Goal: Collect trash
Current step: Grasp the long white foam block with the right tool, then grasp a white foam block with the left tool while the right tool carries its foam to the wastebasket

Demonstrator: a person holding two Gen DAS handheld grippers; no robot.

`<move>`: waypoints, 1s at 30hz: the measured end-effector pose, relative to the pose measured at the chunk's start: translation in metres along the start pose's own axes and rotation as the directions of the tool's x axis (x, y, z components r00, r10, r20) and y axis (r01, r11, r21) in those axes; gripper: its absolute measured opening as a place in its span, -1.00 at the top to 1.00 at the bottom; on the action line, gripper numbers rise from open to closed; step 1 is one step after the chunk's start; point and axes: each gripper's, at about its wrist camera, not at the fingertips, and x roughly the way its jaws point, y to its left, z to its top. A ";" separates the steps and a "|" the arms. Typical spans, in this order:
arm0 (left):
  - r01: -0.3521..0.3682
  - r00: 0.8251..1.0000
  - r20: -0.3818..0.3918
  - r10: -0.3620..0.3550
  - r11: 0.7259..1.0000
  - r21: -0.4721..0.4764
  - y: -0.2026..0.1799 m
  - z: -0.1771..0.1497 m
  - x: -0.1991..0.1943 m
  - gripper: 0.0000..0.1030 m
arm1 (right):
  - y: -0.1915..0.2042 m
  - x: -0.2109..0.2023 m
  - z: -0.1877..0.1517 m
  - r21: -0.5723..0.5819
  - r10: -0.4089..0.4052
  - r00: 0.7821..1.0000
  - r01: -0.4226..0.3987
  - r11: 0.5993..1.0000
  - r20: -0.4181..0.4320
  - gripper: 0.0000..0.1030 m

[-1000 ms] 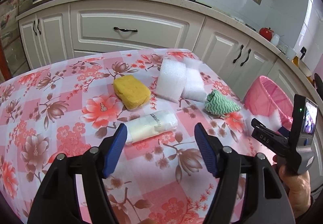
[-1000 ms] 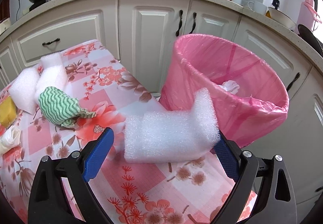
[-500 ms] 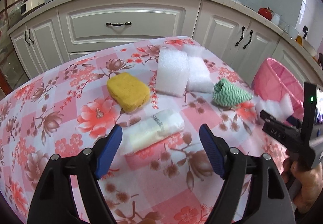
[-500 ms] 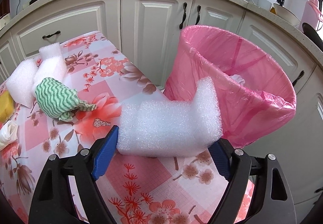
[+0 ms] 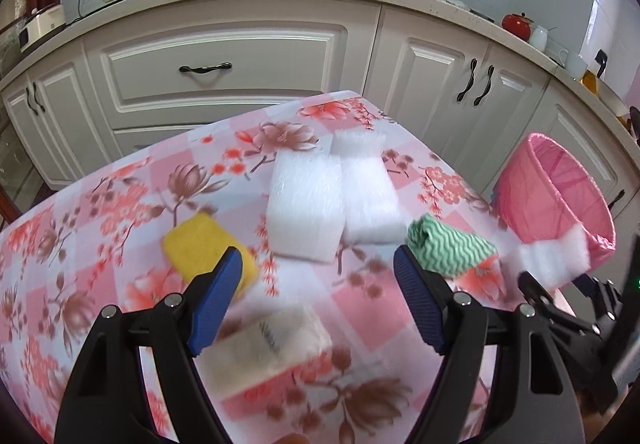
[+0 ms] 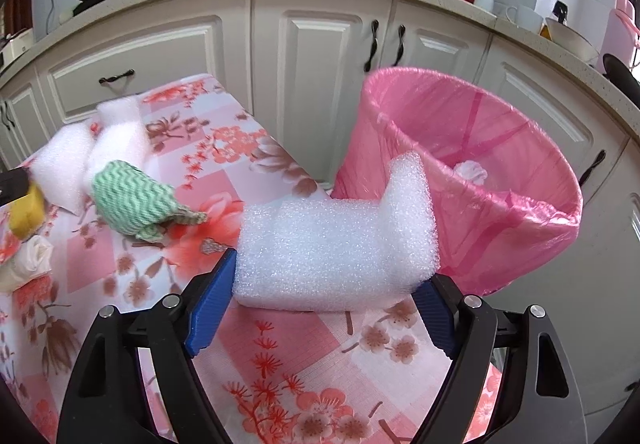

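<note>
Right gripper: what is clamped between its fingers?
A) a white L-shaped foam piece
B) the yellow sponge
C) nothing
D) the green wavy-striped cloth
A. The right gripper is shut on the white foam piece, its blue pads pressed against both ends, held just short of the pink bin.

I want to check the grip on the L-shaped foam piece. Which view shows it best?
The right wrist view: the foam piece fills the centre, sharp, clamped by the right gripper. The left wrist view shows it only small and blurred at the right edge.
</note>
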 end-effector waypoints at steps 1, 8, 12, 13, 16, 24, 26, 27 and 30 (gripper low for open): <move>-0.002 1.000 -0.005 0.002 1.000 0.003 0.000 0.004 0.005 -0.45 | 0.000 -0.003 0.000 -0.002 0.006 1.000 -0.006 1.000 0.006 -0.51; -0.018 0.999 -0.046 0.019 0.999 0.028 0.001 0.023 0.035 -0.42 | -0.004 -0.029 0.005 -0.015 0.053 0.997 -0.052 0.999 0.054 -0.51; -0.027 0.997 -0.070 0.029 0.999 0.033 0.000 0.029 0.046 -0.32 | -0.011 -0.036 0.011 -0.005 0.062 0.996 -0.061 0.998 0.069 -0.51; -0.028 0.997 -0.076 0.030 0.999 0.034 -0.001 0.031 0.048 -0.30 | -0.012 -0.038 0.012 -0.005 0.061 0.995 -0.061 0.998 0.074 -0.51; -0.037 0.994 -0.101 0.042 0.998 0.047 -0.004 0.032 0.055 -0.21 | -0.016 -0.041 0.014 -0.002 0.061 0.995 -0.061 0.998 0.081 -0.51; -0.009 0.992 -0.121 0.021 0.995 0.096 -0.015 0.028 0.052 0.05 | -0.022 -0.039 0.014 0.000 0.060 0.995 -0.060 0.998 0.077 -0.51; 0.002 0.992 -0.124 0.012 0.994 0.109 -0.020 0.025 0.049 0.05 | -0.024 -0.039 0.013 0.001 0.060 0.995 -0.061 0.998 0.078 -0.51; 0.008 0.992 -0.127 0.007 0.993 0.116 -0.022 0.022 0.047 0.05 | -0.025 -0.039 0.013 0.001 0.060 0.995 -0.060 0.998 0.079 -0.52; 0.015 0.992 -0.128 0.002 0.992 0.129 -0.029 0.015 0.041 0.05 | -0.029 -0.041 0.012 0.000 0.063 0.995 -0.063 0.998 0.079 -0.52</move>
